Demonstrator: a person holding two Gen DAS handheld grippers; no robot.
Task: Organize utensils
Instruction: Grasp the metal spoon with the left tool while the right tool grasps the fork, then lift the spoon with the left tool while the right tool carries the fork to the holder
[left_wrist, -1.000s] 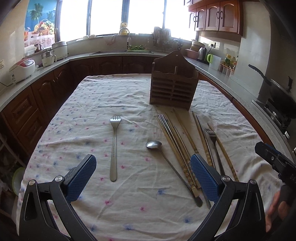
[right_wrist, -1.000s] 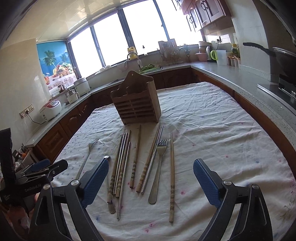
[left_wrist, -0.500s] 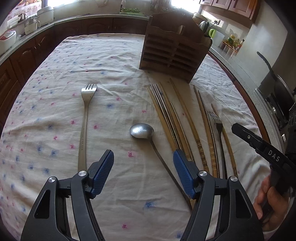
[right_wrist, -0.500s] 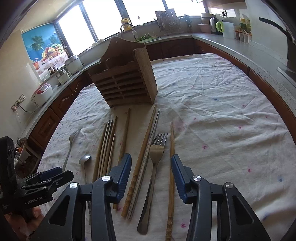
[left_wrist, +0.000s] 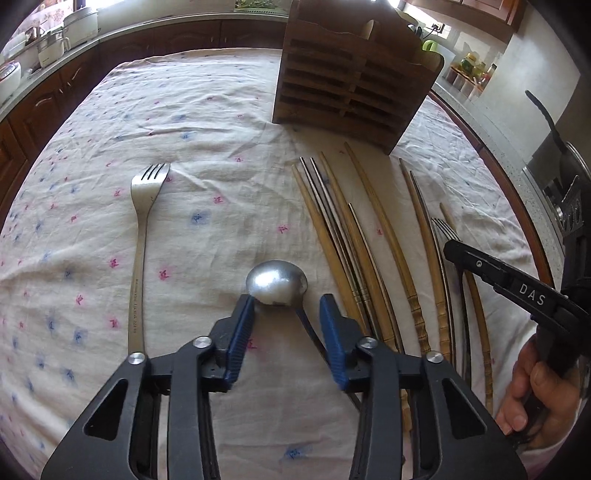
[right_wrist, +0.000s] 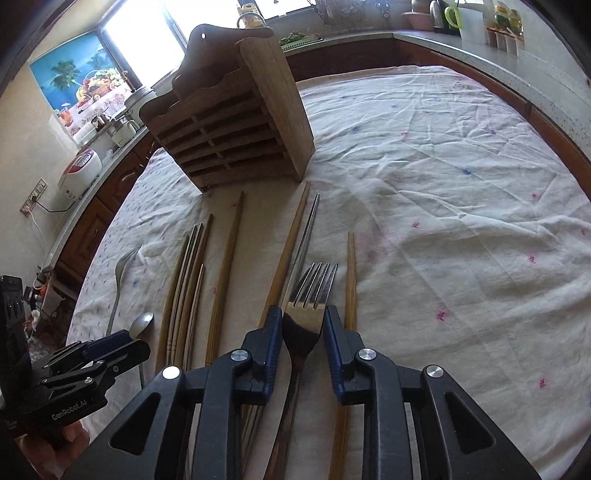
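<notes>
L gripper (left_wrist: 286, 299) low over cloth (left_wrist: 207, 122), jaws apart astride spoon (left_wrist: 277, 282) neck. R gripper (right_wrist: 303, 317) low, jaws narrowly apart flanking fork (right_wrist: 308, 306) among chopsticks (right_wrist: 225, 273), near rack (right_wrist: 236, 122).

The spoon (left_wrist: 276, 283) is dull brushed metal, its bowl greyish and matt. The fork (right_wrist: 308, 314) shines brighter, polished steel. The chopsticks (left_wrist: 373, 236) are mostly smooth pale wood, a few thin metal ones among them. The rack (right_wrist: 236, 122) is brown wood, grainy and unvarnished. The tablecloth (right_wrist: 443, 184) is creased, matt cloth. Both grippers are matt black plastic with ribbed blue pads (left_wrist: 242, 332).
</notes>
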